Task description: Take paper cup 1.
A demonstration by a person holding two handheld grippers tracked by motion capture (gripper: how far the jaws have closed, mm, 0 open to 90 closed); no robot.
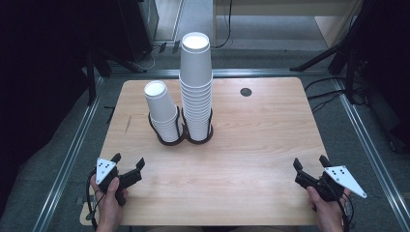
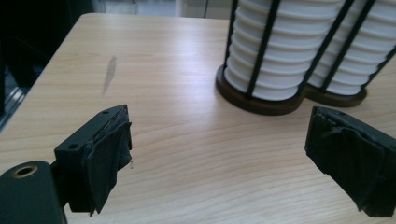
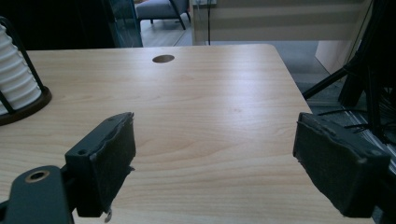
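Note:
Two stacks of white paper cups stand in a dark double-ring holder (image 1: 171, 140) with black wire uprights, left of the table's middle. The tall stack (image 1: 196, 87) is upright; the shorter stack (image 1: 162, 108) beside it leans left. My left gripper (image 1: 128, 160) rests near the front left edge in a hand, jaws open and empty, pointing toward the holder. In the left gripper view the gripper (image 2: 219, 121) faces the cups (image 2: 289, 56) and holder base (image 2: 261, 102), well short of them. My right gripper (image 1: 309, 161) sits at the front right, open and empty (image 3: 215, 123), with bare wood ahead.
The wooden table (image 1: 251, 145) has a round cable hole (image 1: 245, 92) at the back right, also seen as the cable hole (image 3: 163, 59). A dark streak (image 2: 109, 72) marks the wood at left. Black stand legs (image 1: 324, 58) and cables lie on the floor beyond the table.

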